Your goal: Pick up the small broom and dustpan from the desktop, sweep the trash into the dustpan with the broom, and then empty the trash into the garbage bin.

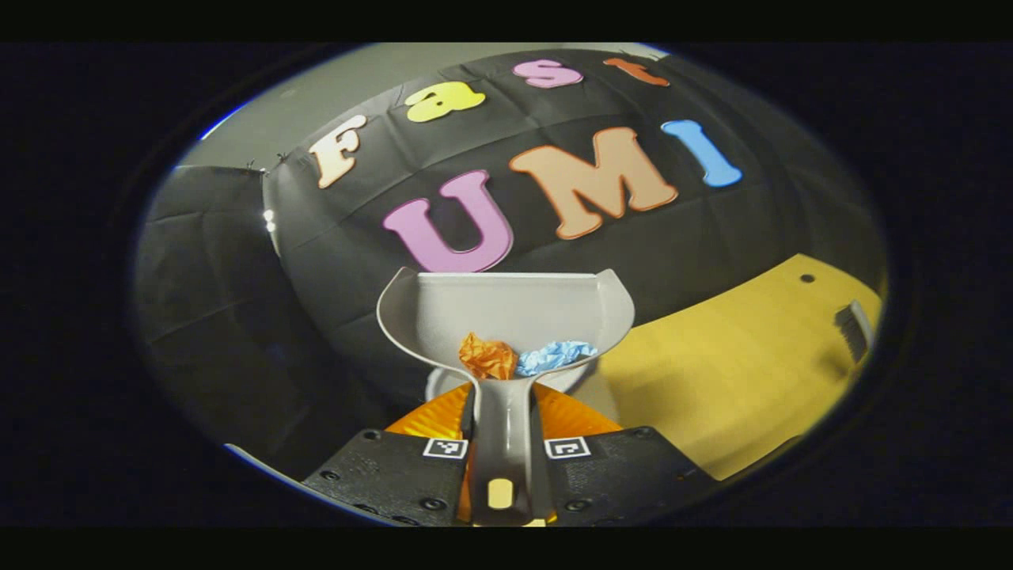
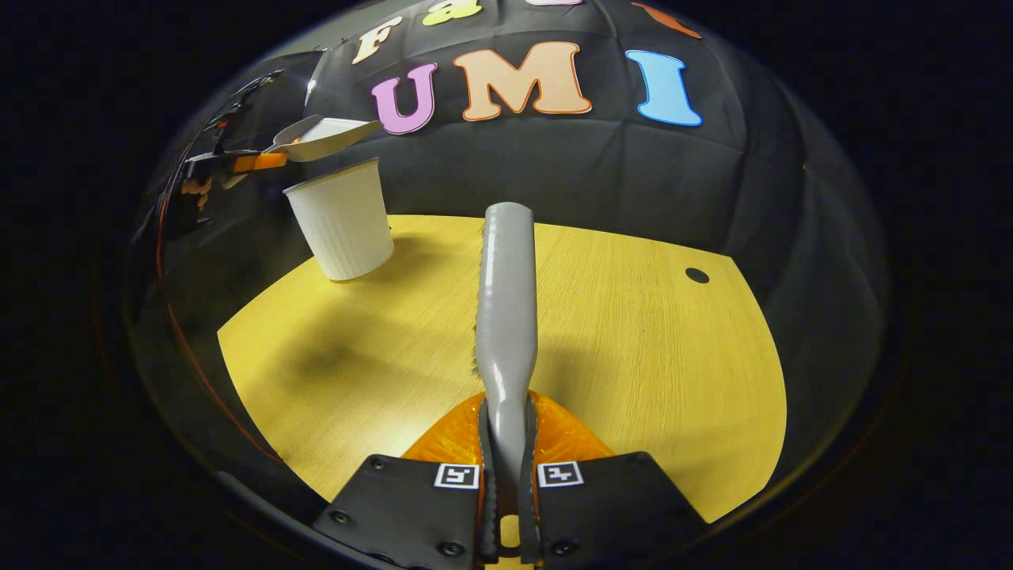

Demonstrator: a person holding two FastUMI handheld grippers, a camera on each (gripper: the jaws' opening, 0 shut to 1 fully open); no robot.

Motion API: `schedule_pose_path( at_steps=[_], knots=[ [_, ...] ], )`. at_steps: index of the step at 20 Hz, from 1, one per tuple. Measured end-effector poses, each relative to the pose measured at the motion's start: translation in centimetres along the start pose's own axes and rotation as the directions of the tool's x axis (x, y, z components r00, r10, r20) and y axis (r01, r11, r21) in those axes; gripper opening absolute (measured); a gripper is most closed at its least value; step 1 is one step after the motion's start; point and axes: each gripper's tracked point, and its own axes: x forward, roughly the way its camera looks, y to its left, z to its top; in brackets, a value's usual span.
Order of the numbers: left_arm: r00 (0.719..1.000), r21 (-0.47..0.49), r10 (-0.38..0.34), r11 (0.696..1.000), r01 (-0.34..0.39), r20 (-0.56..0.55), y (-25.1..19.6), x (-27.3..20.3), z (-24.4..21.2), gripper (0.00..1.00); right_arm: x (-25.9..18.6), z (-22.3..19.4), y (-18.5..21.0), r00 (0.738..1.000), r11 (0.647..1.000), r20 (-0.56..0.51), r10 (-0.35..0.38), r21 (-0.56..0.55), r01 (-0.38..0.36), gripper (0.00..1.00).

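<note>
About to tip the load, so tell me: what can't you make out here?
- White ribbed garbage bin, right gripper view: its inside, hidden by its own wall.
- Grey plastic broom, right gripper view: bristles, hidden behind its spine.
- Grey plastic dustpan, left gripper view: the bin beneath, mostly covered.

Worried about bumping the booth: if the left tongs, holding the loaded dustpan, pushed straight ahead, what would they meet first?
Probably the black cloth wall. The left tongs grip the dustpan, which points at it with nothing between, though depth is unclear. The white bin sits below, not ahead.
</note>
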Motion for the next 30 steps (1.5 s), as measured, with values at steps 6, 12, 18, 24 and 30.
schedule_pose_path(
  at_steps=[6,12,18,24,30],
  knots=[
    [0.990,0.318,0.093,0.947,-0.056,-0.102,5.1,2.9,-4.1,0.20,0.0,-0.5,0.0,0.999,1.000,-0.032,-0.005,-0.014,0.005,0.12],
    [0.981,0.750,0.193,0.652,-0.113,-0.020,6.8,3.0,-4.0,0.19,0.2,-0.8,-0.1,0.999,0.998,-0.039,-0.011,-0.054,0.009,0.12],
    [0.988,0.793,0.153,0.602,-0.096,0.004,4.6,3.8,-3.2,0.21,0.2,-0.8,-0.3,0.999,0.998,-0.047,-0.020,-0.065,0.017,0.13],
    [0.997,0.454,0.082,0.888,-0.070,-0.007,3.3,0.9,-1.4,0.18,0.1,-0.3,-0.2,0.999,0.999,-0.016,-0.030,-0.015,0.030,0.13],
    [0.995,0.069,-0.068,0.996,0.063,0.076,-1.7,-4.1,4.2,0.20,-0.3,1.1,0.5,0.998,0.993,0.042,-0.042,0.116,0.037,0.13]
  ],
)
